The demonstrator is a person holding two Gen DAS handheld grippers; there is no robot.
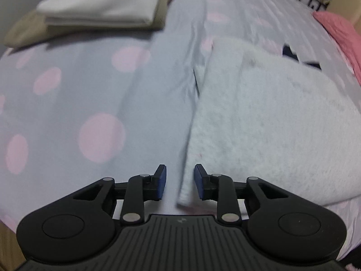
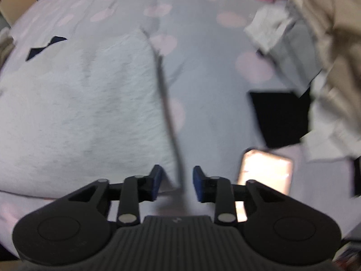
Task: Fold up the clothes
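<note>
A pale blue fluffy garment (image 1: 270, 117) lies folded flat on the dotted bedsheet (image 1: 90, 90). Its near left corner hangs between the blue pads of my left gripper (image 1: 180, 181), which stands open with gaps on both sides of the cloth. In the right wrist view the same garment (image 2: 79, 103) fills the left half. Its near right corner sits between the pads of my right gripper (image 2: 177, 181), also open and not pressing on it. A dark navy patch (image 2: 42, 47) shows at the garment's far edge.
A folded white and beige stack (image 1: 101, 6) lies far left on the bed. A pink garment (image 1: 338, 33) lies far right. To the right of the right gripper are a lit phone (image 2: 266, 171), a black item (image 2: 279, 117) and a loose pile of grey and beige clothes (image 2: 315, 56).
</note>
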